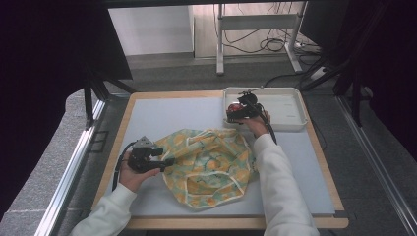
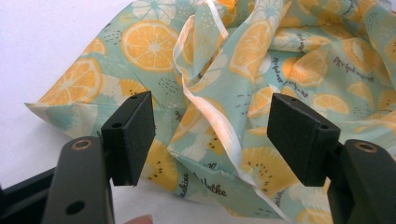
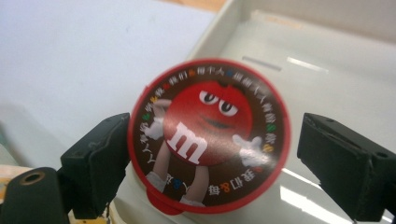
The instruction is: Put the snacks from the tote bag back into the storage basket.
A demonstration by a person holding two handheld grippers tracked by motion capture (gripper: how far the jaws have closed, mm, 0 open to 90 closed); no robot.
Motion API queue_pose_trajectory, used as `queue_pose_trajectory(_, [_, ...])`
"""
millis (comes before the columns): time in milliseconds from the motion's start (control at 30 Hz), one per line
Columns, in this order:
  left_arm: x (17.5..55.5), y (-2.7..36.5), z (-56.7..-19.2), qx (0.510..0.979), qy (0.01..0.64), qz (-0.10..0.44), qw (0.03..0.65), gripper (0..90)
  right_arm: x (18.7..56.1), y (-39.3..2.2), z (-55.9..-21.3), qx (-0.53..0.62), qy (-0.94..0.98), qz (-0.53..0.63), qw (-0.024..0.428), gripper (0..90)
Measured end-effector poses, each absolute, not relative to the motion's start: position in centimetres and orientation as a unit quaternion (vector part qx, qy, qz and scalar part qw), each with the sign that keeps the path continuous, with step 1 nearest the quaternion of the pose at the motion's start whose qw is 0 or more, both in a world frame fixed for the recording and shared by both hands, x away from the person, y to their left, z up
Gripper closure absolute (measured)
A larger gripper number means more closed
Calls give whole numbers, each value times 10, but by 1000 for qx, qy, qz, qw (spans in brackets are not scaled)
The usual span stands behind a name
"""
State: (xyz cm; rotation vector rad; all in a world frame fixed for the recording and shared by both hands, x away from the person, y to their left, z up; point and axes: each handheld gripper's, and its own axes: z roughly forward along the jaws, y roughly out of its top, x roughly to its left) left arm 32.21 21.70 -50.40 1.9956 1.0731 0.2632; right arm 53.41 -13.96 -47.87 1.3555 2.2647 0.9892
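Item in hand: round candy tin (image 3: pixel 208 136) with a red cartoon lid, sitting at the near corner of the white tray (image 1: pixel 290 108), far right of the desk (image 1: pixel 147 113).
Right tongs (image 3: pixel 212 158): standing wide around the tin; right pad clear, left pad at its rim.
Left tongs (image 2: pixel 212 135): gaping wide, hovering over a hem fold of the citrus-print cloth bag (image 1: pixel 209 164), gripping nothing.
Handling advice: be withdrawing the right tongs straight back, avoiding nudging the tin.
Obscured: tin's base and body; bag's contents; whether the left pad is touching.
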Motion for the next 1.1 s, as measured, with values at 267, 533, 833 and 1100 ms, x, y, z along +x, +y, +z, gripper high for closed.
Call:
queue_pose_trajectory(267, [322, 216, -504, 795, 429, 109, 414, 327, 521, -147, -463, 461, 785, 373, 178, 113])
queue_pose_trajectory(533, [322, 218, -504, 793, 431, 110, 416, 329, 498, -157, -453, 444, 781, 400, 182, 149])
queue_pose_trajectory(833, [319, 221, -502, 790, 432, 115, 421, 328, 455, -166, -448, 403, 795, 419, 173, 190])
queue_pose_trajectory(1100, [312, 222, -500, 790, 428, 116, 423, 328, 411, -179, -443, 376, 801, 431, 176, 205])
